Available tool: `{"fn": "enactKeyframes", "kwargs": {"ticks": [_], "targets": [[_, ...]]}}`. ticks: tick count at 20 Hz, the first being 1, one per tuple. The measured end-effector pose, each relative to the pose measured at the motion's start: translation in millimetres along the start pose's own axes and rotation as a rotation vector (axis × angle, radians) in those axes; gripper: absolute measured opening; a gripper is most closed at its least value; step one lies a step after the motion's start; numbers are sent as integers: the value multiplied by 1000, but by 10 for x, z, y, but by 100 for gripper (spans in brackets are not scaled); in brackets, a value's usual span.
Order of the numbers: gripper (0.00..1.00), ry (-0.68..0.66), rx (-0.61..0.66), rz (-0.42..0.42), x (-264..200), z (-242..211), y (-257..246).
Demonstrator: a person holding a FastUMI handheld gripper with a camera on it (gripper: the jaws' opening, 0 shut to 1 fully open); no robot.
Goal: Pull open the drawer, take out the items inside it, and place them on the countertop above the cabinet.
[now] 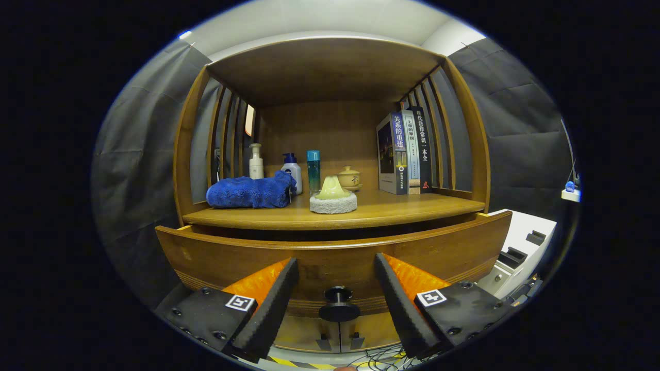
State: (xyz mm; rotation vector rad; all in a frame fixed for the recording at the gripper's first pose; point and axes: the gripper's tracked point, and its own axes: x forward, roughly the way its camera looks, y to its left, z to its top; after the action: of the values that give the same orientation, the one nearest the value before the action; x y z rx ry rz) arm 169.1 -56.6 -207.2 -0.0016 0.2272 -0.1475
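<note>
Booth w/ home cabinet point(330, 257), books point(407, 154)

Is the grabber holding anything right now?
No. The gripper is open; the drawer knob sits between its fingers, untouched.

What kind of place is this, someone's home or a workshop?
Probably a staged recording booth made to look homely. A wooden cabinet holds a blue towel, bottles and books, but dark cloth walls surround it. The open gripper faces the drawer knob.
</note>
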Motion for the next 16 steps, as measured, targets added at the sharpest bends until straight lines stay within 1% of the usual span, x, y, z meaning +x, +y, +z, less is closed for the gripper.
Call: {"fn": "enactKeyframes", "kwargs": {"ticks": [6,13,16], "targets": [[98,16,10,-1,342,27,8],[98,25,13,-7,502,45,18],[98,23,4,-7,501,33,15]]}}
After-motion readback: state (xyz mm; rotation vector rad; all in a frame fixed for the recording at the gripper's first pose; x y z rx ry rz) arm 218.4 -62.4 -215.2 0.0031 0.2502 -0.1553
